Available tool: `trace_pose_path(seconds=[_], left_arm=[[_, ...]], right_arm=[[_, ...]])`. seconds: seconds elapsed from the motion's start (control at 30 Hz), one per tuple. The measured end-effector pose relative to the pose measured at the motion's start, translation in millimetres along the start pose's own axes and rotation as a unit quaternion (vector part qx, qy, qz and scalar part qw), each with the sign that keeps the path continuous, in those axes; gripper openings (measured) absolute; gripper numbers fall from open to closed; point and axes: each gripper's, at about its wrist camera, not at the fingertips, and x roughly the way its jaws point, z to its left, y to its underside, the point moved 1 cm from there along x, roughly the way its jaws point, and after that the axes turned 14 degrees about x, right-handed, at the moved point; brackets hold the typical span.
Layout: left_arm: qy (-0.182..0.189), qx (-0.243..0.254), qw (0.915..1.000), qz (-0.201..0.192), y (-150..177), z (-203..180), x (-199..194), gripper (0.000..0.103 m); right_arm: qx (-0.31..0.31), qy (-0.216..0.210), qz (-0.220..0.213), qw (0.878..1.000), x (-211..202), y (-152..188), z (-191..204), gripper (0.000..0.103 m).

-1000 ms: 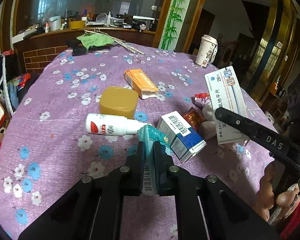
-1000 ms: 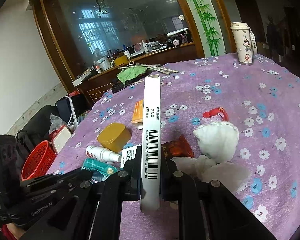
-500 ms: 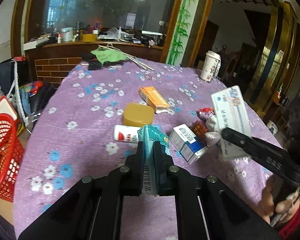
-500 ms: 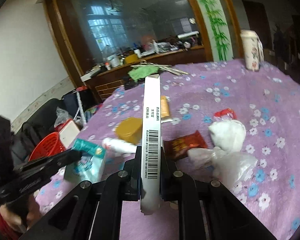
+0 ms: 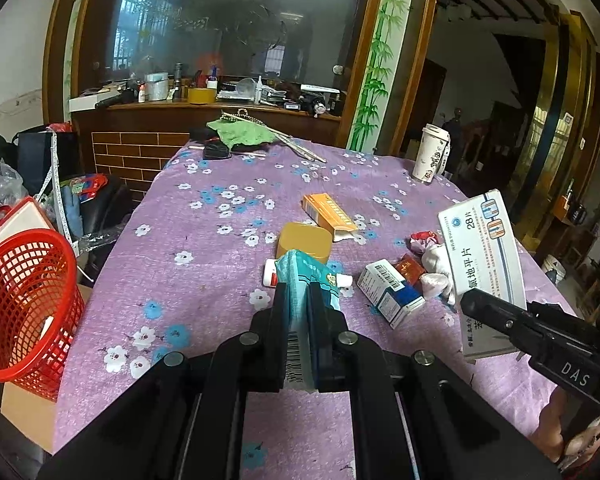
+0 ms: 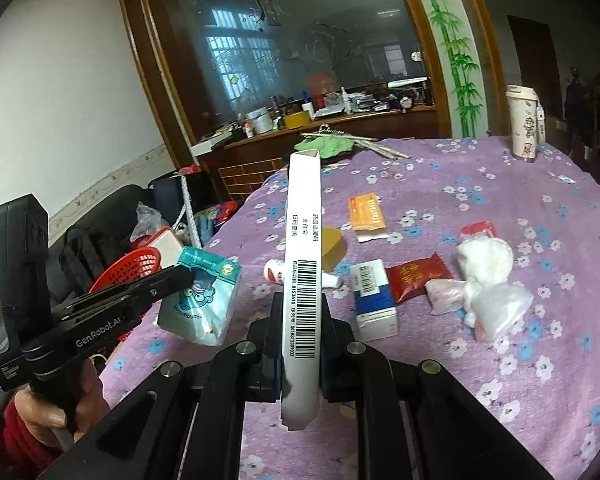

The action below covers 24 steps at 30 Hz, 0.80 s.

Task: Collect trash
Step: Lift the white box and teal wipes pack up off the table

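My left gripper (image 5: 298, 300) is shut on a teal tissue pack (image 5: 302, 280) and holds it above the purple flowered tablecloth (image 5: 204, 248); the pack also shows in the right wrist view (image 6: 204, 296). My right gripper (image 6: 300, 304) is shut on a flat white medicine box (image 6: 302, 264), held upright; the box shows in the left wrist view (image 5: 482, 256). A red mesh basket (image 5: 20, 300) stands off the table's left edge.
On the cloth lie an orange box (image 5: 328, 210), a yellow tub (image 5: 304, 240), a white bottle (image 5: 270, 274), a blue-white box (image 5: 388, 292), a red packet (image 6: 416, 276) and white plastic bags (image 6: 484, 280). A paper cup (image 5: 432, 158) and green cloth (image 5: 240, 132) sit far back.
Both grippers have risen and pulled back from the table with their loads. The view has widened and the red basket has come into sight at the left.
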Motion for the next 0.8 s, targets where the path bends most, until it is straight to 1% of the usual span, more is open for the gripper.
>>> trace_pose_path(seconds=[0.1,0.43,0.8], left_arm=[[-0.004,0.001,1.0,-0.003,1,1,-1,0.008],[0.0,-0.004,1.0,-0.002,-1,4,3,0.008],[-0.016,-0.01,0.9998,-0.001,1,18,8,0.008]], right_arm=[[0.011,-0.012,0.009,1.0,4,0,-1,0.014],[-0.003,-0.01,0.012,1.0,7,-2,6,0.014],[-0.011,-0.013,0.015,1.0,13,-2,12,0.014]])
